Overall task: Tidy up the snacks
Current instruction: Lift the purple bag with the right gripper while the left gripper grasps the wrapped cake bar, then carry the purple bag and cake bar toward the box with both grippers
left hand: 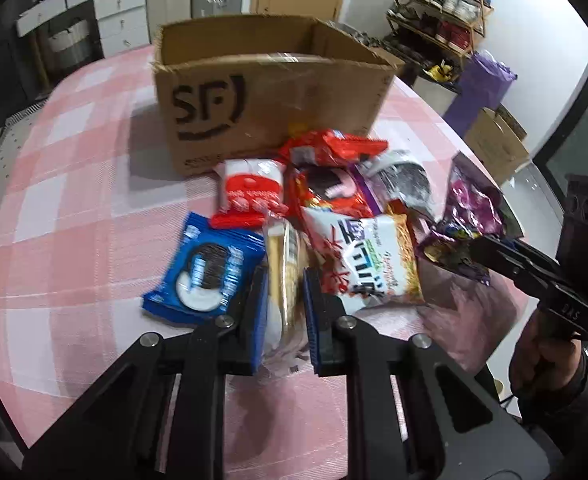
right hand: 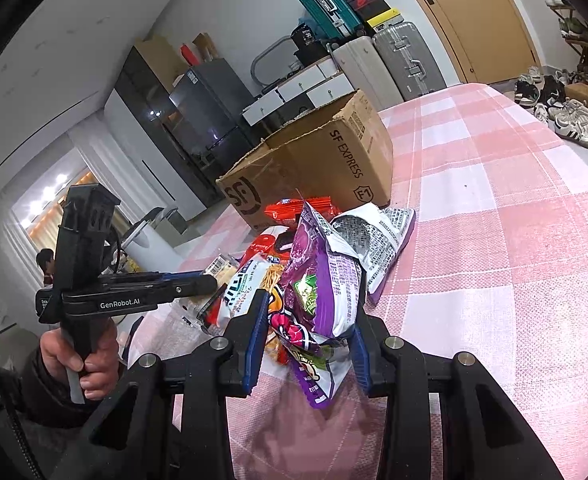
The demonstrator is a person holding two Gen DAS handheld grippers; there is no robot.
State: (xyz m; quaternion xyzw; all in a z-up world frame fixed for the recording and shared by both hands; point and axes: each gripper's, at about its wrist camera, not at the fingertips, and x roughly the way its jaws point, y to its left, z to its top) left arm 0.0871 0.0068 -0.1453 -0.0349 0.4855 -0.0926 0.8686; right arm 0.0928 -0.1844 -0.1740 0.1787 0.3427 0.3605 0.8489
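Note:
An open SF cardboard box (left hand: 270,92) stands at the back of the pink checked table; it also shows in the right wrist view (right hand: 317,164). A pile of snack packs lies in front of it. My left gripper (left hand: 284,280) is shut on a clear-wrapped pale yellow snack pack (left hand: 282,268), between a blue Oreo pack (left hand: 206,272) and a white noodle snack bag (left hand: 367,264). My right gripper (right hand: 309,320) is shut on a purple snack bag (right hand: 317,292), lifted above the table; that gripper (left hand: 477,250) and bag (left hand: 469,208) show at the right of the left wrist view.
Red packs (left hand: 250,192) and a silver-purple bag (left hand: 401,176) lie near the box. The table (right hand: 493,240) is bare pink cloth to the right. Suitcases (right hand: 389,64), a fridge (right hand: 210,108) and a shoe rack (left hand: 441,20) stand around the room.

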